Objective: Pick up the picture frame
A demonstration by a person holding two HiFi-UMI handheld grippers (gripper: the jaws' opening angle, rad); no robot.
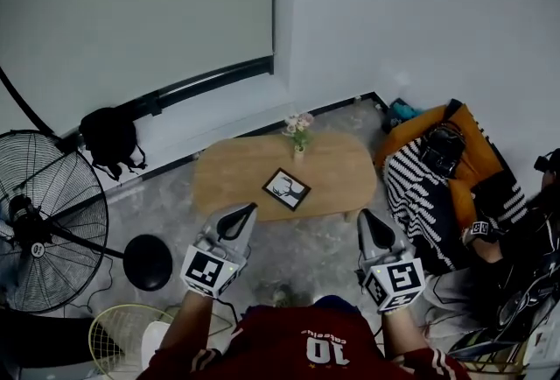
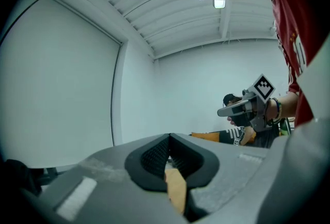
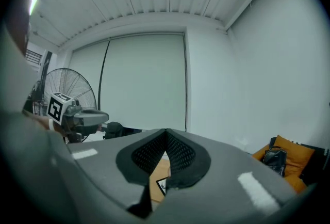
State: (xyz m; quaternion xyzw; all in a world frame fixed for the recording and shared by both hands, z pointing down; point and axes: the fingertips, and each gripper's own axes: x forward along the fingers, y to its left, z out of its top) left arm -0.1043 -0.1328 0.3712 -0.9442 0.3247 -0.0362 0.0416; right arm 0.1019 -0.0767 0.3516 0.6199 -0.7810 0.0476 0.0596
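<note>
The picture frame (image 1: 286,189), black with a white print, lies flat on the oval wooden table (image 1: 337,168), in front of a small vase of flowers (image 1: 298,133). Both grippers hover short of the table's near edge, pointing toward it, and neither touches the frame. My left gripper (image 1: 252,207) is shut and empty, below and left of the frame. My right gripper (image 1: 363,214) is shut too, below and right of it. In the right gripper view a corner of the frame (image 3: 161,185) shows under the closed jaws (image 3: 166,131). The left gripper view shows only table wood (image 2: 176,189) beneath its jaws.
A standing fan (image 1: 39,221) and a black bag (image 1: 109,140) are at the left, with a black round base (image 1: 147,262) and a wire basket (image 1: 131,334) nearer me. At the right is an orange cushion (image 1: 477,151), a striped blanket (image 1: 420,190) and a seated person (image 1: 516,238).
</note>
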